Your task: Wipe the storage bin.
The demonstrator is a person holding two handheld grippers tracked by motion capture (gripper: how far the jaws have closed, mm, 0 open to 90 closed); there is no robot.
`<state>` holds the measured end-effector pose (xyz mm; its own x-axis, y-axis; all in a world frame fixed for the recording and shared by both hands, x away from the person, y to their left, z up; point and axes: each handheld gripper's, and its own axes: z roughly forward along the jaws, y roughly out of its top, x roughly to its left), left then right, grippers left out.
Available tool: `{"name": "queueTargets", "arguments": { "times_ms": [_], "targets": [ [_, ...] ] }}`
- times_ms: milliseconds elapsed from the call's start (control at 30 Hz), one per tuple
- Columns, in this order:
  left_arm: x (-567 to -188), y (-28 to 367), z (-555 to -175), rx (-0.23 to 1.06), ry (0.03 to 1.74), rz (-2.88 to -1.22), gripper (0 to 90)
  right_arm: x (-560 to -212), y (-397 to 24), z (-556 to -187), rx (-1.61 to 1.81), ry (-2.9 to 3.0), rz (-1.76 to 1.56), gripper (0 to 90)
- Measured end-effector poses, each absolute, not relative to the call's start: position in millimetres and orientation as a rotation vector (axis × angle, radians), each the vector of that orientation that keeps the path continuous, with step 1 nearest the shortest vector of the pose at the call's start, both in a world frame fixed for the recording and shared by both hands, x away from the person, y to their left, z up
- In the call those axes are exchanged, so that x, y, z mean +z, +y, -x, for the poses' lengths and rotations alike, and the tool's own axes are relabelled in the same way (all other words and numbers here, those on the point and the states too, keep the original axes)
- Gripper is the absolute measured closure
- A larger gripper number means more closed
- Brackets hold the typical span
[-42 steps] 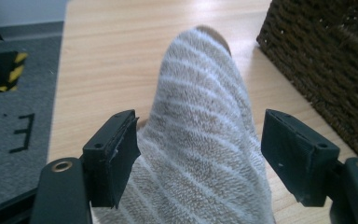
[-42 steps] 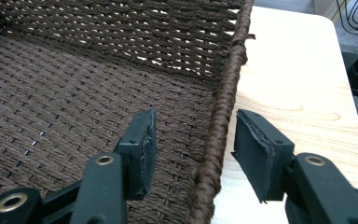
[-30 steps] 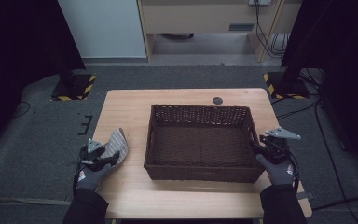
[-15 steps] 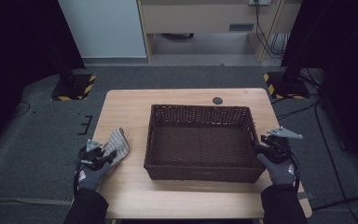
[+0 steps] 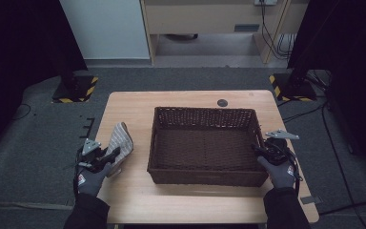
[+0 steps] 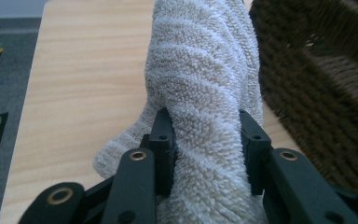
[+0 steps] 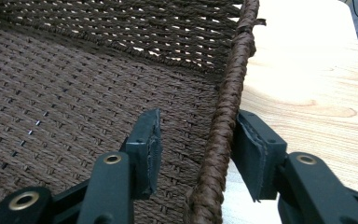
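Observation:
A beige ribbed towel [image 5: 120, 143] [image 6: 200, 70] lies on the wooden table [image 5: 133, 107], left of a dark brown wicker basket [image 5: 202, 110]. My left gripper [image 5: 112, 153] [image 6: 205, 126] has just closed and is shut on the towel's near end, the pads sinking into the pile. My right gripper [image 5: 259, 150] [image 7: 198, 126] straddles the basket's right rim [image 7: 233, 79]. Its jaws have just been closing. The outer pad touches the braided rim, while the inner pad stands apart from it inside the basket.
The basket [image 6: 326, 70] has nothing in it and takes up the table's middle. A small black round disc [image 5: 222, 102] sits on the table behind it. Yellow-black striped stand bases [image 5: 74, 90] rest on the grey floor at both sides.
My left gripper has closed on the towel and risen a little, lifting the towel's near end. The right hand has stayed at the basket's rim.

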<state>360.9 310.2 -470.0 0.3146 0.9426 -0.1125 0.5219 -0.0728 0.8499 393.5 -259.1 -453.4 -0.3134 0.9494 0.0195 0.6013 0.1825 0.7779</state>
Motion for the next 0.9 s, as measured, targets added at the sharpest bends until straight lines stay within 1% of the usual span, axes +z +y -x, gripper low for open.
{"name": "queueTargets", "arguments": {
  "times_ms": [233,400,900],
  "targets": [
    [-460.4,301.1,-365.1,0.627,1.285,-1.713,64.0,-455.0,-258.4,-392.3,0.961,1.973,-1.455,58.2],
    [-456.4,299.2,-369.0,0.617,1.281,-1.697,63.9,-454.3,-255.7,-391.7,0.921,1.944,-1.471,65.5],
    [-448.2,289.3,-392.3,0.606,1.258,-1.670,63.7,-452.3,-242.8,-384.9,0.930,1.969,-1.455,66.5]
  ]
}}
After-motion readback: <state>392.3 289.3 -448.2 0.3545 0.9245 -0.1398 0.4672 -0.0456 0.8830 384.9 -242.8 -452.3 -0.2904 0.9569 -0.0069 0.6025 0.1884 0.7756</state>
